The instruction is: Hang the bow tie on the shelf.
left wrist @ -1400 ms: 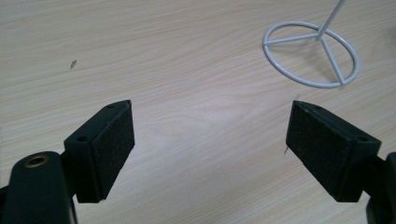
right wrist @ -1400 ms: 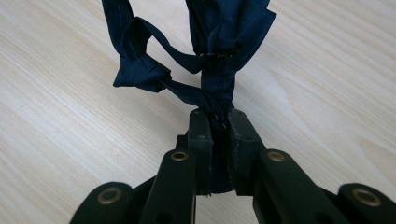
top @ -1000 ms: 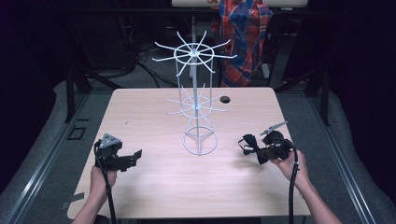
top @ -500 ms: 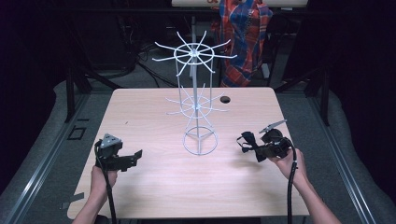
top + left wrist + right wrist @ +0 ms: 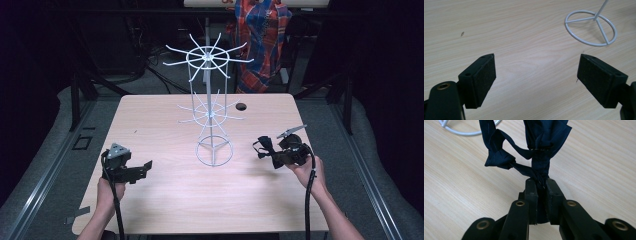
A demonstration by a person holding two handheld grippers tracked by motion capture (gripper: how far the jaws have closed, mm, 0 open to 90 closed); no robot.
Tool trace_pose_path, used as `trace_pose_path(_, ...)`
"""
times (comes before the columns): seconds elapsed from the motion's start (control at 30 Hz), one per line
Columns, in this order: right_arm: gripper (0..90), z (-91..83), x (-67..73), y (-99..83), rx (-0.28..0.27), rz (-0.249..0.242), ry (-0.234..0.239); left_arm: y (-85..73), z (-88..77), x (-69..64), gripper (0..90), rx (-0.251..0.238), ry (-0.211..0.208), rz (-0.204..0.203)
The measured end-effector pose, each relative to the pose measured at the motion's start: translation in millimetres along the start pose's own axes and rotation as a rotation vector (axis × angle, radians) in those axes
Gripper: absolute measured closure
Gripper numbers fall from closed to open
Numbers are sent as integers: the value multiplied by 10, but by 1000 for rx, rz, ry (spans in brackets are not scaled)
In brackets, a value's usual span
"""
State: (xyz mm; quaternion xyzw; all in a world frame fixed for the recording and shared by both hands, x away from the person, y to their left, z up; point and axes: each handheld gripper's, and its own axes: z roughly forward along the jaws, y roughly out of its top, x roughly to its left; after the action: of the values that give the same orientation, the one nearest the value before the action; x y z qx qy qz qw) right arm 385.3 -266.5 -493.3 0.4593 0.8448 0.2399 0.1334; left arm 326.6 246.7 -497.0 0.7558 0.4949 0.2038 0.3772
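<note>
A white wire rack [image 5: 209, 115] with two tiers of radiating hooks stands mid-table on a ring base [image 5: 591, 27]. My right gripper [image 5: 272, 156], to the right of the base, is shut on a dark navy cloth piece like a bow tie with a strap [image 5: 263, 145]. In the right gripper view the cloth [image 5: 541, 142] is pinched between the closed jaws of the gripper [image 5: 541, 182] and hangs out ahead over the wood. My left gripper [image 5: 142, 170] sits low at the front left, pointing toward the rack. Its jaws stand wide open [image 5: 536, 77] with only bare tabletop between the pads [image 5: 484, 75].
The light wooden table [image 5: 165, 200] has a small dark round hole [image 5: 241, 106] behind the rack. A person in a plaid shirt [image 5: 262, 40] stands beyond the far edge. Dark floor and metal rails surround the table.
My right gripper has drifted slightly left and away from me with the cloth, toward the rack. The left gripper has stayed put.
</note>
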Motion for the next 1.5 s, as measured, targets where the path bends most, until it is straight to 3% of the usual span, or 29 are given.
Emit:
trace_pose_path(0.13,819,-35,28,37,-19,-15,-10,0,0,-1,157,-1,0,1)
trace_pose_path(0.37,819,-101,75,157,-82,0,14,1,1,-2,157,1,2,1)
trace_pose_path(0.77,819,-109,88,328,-134,13,41,-8,-4,8,157,-3,4,-5)
trace_pose_path(0.93,820,-132,97,340,-145,7,42,-6,-1,3,157,-2,5,-3)
trace_pose_path(1.17,819,-277,83,345,-202,27,69,-4,-3,-1,157,-2,3,-4)
trace_pose_path(1.5,819,-393,89,347,-226,26,89,-7,-15,1,157,-7,-5,-3)
